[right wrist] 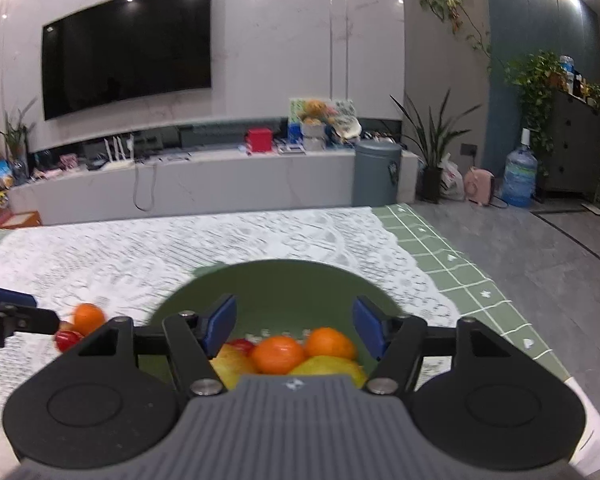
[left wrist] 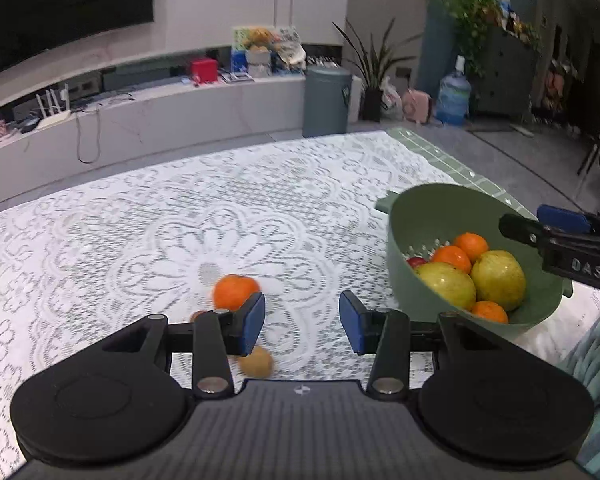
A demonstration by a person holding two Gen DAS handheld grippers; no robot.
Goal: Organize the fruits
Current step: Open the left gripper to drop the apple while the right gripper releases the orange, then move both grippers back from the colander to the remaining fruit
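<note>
1. The left tool (left wrist: 302,322) points forward and down over the lace-covered worktop (left wrist: 140,216); its blue pads stand moderately apart with only cloth showing between them, gripping nothing.
2. Just beyond its left pad lies a tangerine (left wrist: 233,291) on the lace, part of it hidden behind that pad; a small brownish fruit (left wrist: 257,361), blurred, lies nearer, below the same pad.
3. From the right wrist view a small red fruit (right wrist: 67,339) lies beside that tangerine, near the left tool's tip.
4. The right tool (right wrist: 295,326) tilts gently downward above the green colander (left wrist: 414,216); its jaws are parted wide, with no fruit between the pads.
5. White letters "DAS" are legible on the right tool's black finger in the left wrist view.
6. A striped sleeve (left wrist: 592,348) shows at the right edge.
7. The colander sits on the worktop to the right of the left tool, holding two yellow-green pears (left wrist: 498,278), three tangerines (left wrist: 452,258) and a glimpse of something red; this fruit lies below and just ahead of the right tool's pads, untouched by them
</note>
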